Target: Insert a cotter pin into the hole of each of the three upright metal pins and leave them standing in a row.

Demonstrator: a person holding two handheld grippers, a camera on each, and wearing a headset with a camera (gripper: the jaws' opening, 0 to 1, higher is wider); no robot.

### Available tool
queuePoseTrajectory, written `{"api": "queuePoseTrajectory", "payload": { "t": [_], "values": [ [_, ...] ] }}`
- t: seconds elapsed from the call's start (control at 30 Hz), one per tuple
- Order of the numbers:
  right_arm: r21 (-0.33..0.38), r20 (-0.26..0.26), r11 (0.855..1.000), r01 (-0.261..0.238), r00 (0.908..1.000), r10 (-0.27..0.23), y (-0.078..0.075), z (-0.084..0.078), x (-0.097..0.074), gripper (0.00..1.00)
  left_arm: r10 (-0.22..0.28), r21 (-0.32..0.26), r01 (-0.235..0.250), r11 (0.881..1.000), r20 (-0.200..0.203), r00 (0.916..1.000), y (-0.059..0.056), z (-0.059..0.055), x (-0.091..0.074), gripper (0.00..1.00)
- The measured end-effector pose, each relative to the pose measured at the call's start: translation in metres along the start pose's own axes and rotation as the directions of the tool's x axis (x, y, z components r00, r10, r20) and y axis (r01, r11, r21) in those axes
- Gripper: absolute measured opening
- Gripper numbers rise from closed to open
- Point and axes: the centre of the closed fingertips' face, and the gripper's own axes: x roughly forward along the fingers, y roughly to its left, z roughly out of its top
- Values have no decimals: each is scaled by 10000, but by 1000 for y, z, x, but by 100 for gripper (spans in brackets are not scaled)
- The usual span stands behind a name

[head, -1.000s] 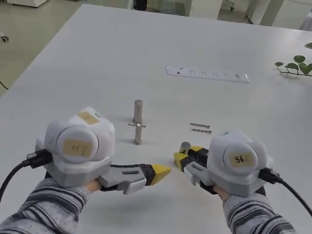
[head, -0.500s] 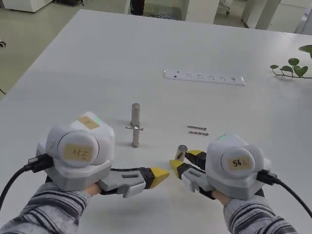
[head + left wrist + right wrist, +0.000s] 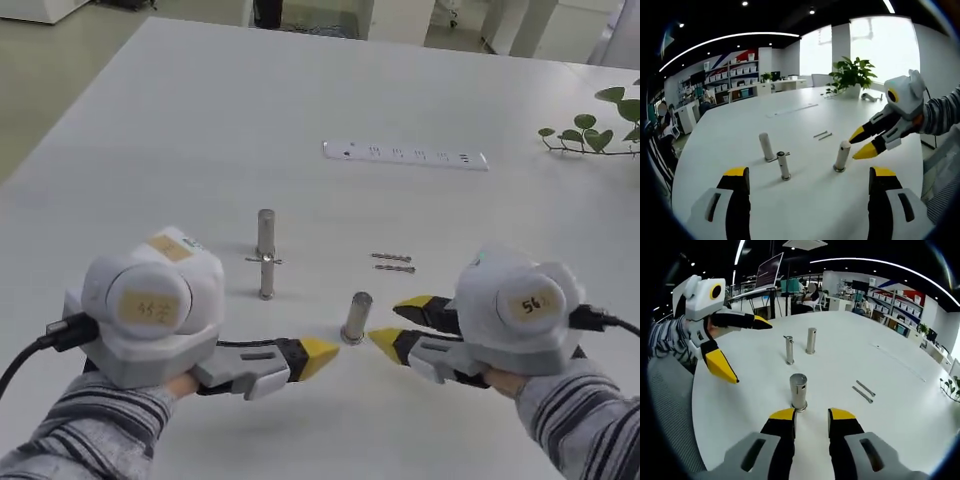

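Just released by the parted right hand-held gripper [image 3: 388,320], the short grey steel pin [image 3: 356,317] is stood ready for cottering, the left hand-held gripper [image 3: 808,172] also opened.

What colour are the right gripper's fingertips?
Yellow. The right gripper has yellow fingertips, best seen in the right gripper view.

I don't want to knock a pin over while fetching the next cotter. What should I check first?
1. Far grey metal cylinder pin upright: ok.
2. Middle metal pin upright, thin cotter pin through it: ok.
3. Near metal pin upright: ok.
4. Two loose silver cotter pins lying on white table: ok.
5. Right hand-held gripper open, empty: ok.
6. Left hand-held gripper open, empty: ok.
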Motion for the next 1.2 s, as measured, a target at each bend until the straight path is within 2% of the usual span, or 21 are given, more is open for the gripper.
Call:
{"api": "queuePoseTrajectory", "payload": {
  "t": [0.07, 0.13, 0.3, 0.33, 0.53, 0.83, 0.97, 1.2],
  "values": [
    [-368, -217, 9986, -376, 9991, 368, -2, 0, -1, 21, 4, 45, -3, 10000, -13, 10000, 0, 0, 0, 99],
    [-551, -459, 9971, -531, 9977, 506, -10, 0, -1, 21, -4, 4, 4, 10000, 0, 10000, -1, 0, 1, 99],
    [-1034, -901, 9916, -772, 9936, 680, -31, 3, -1, 21, 112, 30, -113, 9999, 25, 9999, 2, 0, 0, 97],
    [-1194, -1117, 9888, -901, 9908, 768, -36, 3, 0, 21, 139, 29, -139, 9999, 55, 9999, 2, 1, 0, 97],
    [-1397, -1638, 9834, -1161, 9821, 927, -52, 5, 6, 20, 109, -27, -108, 9999, 25, 9999, 2, 0, 1, 96],
    [-1816, -2582, 9711, -1550, 9604, 1050, -69, 0, 23, 17, 112, -1, -112, 9999, 73, 9999, 0, 3, 1, 94],
    [-1925, -2804, 9679, -1615, 9543, 1035, -74, 0, 30, 15, 100, -123, -99, 9999, 82, 9999, 1, 3, 1, 94],
    [-1891, -3321, 9654, -1798, 9369, 1094, -84, -3, 41, 12, 111, -281, -109, 9995, 84, 9999, 2, 3, 1, 93]
  ]
}}
